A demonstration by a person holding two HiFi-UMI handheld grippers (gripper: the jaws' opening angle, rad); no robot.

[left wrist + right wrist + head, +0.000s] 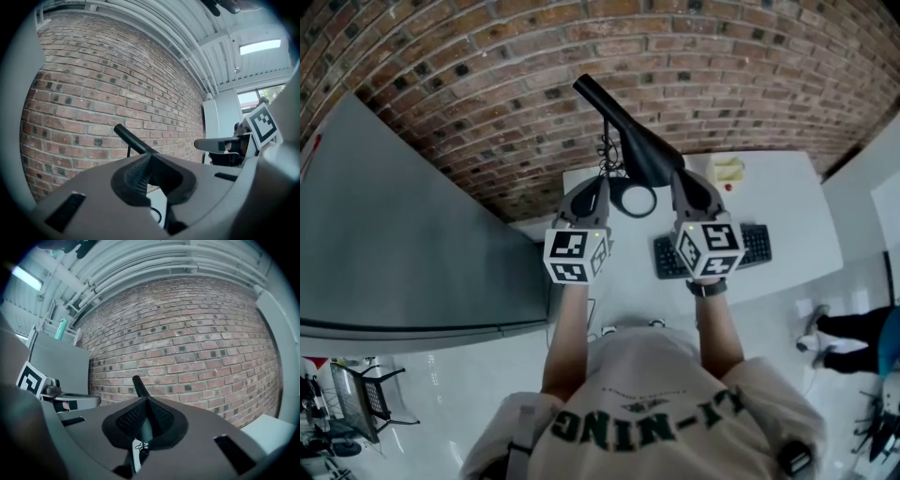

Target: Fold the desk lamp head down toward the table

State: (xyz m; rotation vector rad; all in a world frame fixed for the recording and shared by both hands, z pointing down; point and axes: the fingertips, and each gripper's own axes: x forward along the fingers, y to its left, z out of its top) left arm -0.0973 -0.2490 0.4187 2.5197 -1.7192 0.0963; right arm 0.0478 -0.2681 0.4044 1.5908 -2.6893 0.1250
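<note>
On my far left a tall grey cabinet stands against the red brick wall. My left gripper is held level above the left end of the white table. Its 2 fingers are pressed together with nothing pinched between them.

Just to its right is the black desk lamp, at the back of the table. Its long head slants up and away toward the bricks, well clear of the tabletop, above its round black base ring.

My right gripper sits close beside the lower end of that head; I cannot tell whether they touch. Its 2 fingers are closed tight on each other and hold nothing.

Under that gripper lies a black keyboard. Behind it is a small pale yellow box.
</note>
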